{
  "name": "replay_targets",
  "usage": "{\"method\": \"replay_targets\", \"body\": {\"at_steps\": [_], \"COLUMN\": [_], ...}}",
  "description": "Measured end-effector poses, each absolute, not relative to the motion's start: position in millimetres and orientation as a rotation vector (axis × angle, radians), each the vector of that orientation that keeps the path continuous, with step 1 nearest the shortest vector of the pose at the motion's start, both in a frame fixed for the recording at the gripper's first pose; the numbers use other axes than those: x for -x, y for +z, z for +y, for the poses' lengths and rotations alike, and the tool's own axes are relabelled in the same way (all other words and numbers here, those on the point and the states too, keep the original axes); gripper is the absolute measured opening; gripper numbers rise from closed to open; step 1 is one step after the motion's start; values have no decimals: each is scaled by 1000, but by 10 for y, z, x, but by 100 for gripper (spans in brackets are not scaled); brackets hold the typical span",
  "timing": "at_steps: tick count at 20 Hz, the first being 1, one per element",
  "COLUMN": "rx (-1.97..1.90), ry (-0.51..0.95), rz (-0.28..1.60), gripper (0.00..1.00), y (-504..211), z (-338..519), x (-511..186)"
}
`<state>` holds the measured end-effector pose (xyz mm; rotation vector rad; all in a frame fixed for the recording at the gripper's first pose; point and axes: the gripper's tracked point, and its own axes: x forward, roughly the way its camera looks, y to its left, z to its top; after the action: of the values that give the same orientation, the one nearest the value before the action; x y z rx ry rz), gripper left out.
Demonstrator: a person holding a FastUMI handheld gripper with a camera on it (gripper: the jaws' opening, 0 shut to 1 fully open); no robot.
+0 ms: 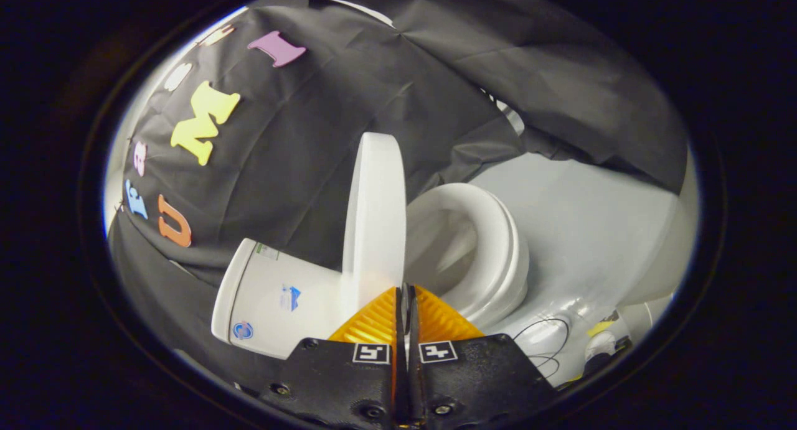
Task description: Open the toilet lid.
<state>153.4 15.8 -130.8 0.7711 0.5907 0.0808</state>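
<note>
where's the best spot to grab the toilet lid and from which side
Grip the lid by its thin free rim, at the end nearest the gripper. It stands edge-on, raised off the seat, with the tank behind it, so that rim is a narrow slab the jaws could span, one on each face. Come straight ahead along the fingers; the jaws are nearly closed now and would probably need opening first.

I'm in a mock bathroom booth: glossy white ceramic toilet (473, 249) w/ tank (268, 299), creased black cloth wall (299, 150) hung right behind it.
</note>
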Motion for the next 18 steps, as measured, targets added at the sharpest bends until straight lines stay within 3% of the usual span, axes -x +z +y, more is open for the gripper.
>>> {"method": "replay_targets", "body": {"at_steps": [18], "rx": [-458], "ry": [13], "rz": [494], "gripper": [4], "y": [-786], "z": [650], "x": [-1474]}}
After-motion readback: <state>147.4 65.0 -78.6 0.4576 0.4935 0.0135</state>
